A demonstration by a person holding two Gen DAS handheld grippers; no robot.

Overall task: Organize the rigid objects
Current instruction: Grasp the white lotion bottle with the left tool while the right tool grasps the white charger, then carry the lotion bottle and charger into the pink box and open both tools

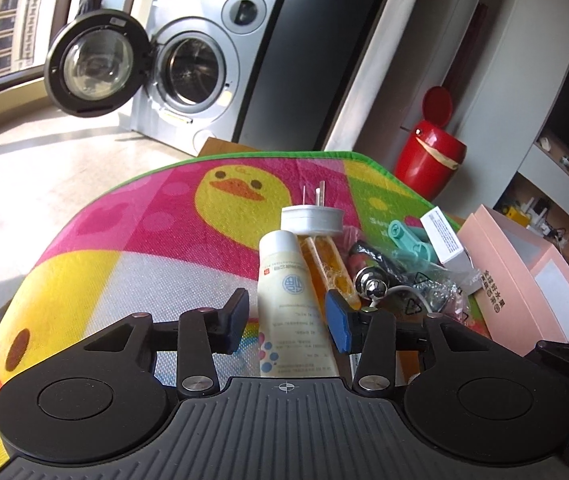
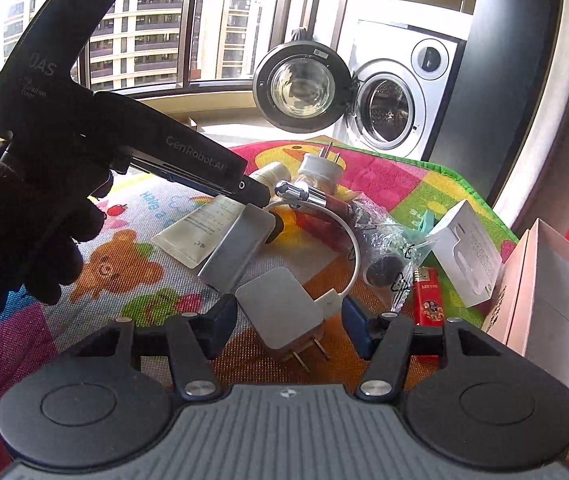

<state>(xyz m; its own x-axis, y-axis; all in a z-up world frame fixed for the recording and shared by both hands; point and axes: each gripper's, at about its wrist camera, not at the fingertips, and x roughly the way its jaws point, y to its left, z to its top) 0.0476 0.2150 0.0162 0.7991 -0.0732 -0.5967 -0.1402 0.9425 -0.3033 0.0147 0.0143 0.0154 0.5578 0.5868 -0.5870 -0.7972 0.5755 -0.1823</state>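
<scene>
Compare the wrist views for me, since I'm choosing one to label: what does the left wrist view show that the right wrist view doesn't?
Only left wrist: the left gripper straddling the cream plastic tube; a white shelf of clutter. Only right wrist: the right gripper around a grey square plug charger, a red lighter, the dark gloved hand. Both: colourful cartoon mat, round white plug, silver washing machine, pink cardboard box.
</scene>
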